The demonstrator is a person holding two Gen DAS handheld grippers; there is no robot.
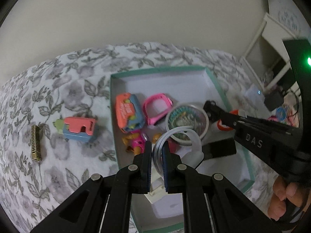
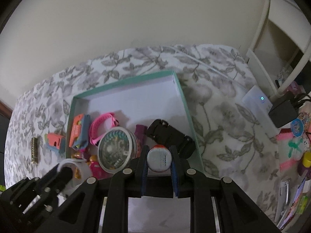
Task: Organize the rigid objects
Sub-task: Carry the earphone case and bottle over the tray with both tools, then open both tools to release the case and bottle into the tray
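Observation:
A teal-rimmed white box [image 1: 155, 70] [image 2: 186, 108] lies on the floral bedspread. In it are an orange-blue toy [image 1: 129, 114], a pink watch [image 1: 157, 109], a round tin [image 1: 187, 121] [image 2: 114, 149], small figures [image 1: 135, 141] and a black object [image 2: 171, 137]. My left gripper [image 1: 157, 151] is shut on a white ring-shaped clip [image 1: 175, 136] above the box. My right gripper [image 2: 158, 157] is shut on a white tube with an orange cap [image 2: 159, 159] over the box's near right part; it also shows in the left wrist view [image 1: 223, 125].
A pink-and-blue toy [image 1: 79, 129] and a brass bar [image 1: 36, 142] lie on the bedspread [image 1: 68, 89] left of the box. A white device with a light [image 2: 260, 104], a black adapter [image 2: 282, 112] and colourful clutter [image 2: 297, 136] sit at the right.

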